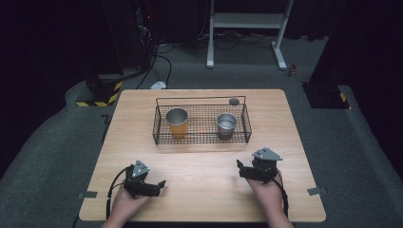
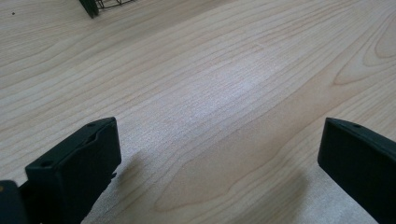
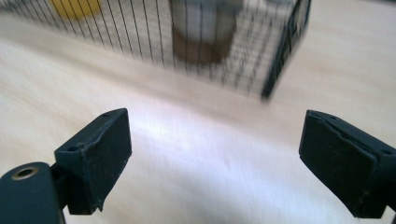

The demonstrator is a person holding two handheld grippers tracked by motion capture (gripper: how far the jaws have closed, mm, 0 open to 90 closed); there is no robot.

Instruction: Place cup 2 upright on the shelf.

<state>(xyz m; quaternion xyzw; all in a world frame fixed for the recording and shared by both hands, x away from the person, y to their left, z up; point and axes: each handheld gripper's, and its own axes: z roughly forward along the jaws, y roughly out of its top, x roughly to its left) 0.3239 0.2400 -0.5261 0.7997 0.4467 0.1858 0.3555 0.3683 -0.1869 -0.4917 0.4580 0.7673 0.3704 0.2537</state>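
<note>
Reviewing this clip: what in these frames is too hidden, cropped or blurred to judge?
- Silver metal cup with brown base: right gripper view, rim cut by top edge, motion-blurred behind black wire basket mesh.
- Yellow cup: same view, mostly cut off.
- Small grey round object: high view, too small to identify.
- Cup contents: high view, unclear.

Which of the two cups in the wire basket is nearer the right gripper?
The silver cup at the basket's right end; the yellow cup stands at the left end, farther from the right gripper.
</note>
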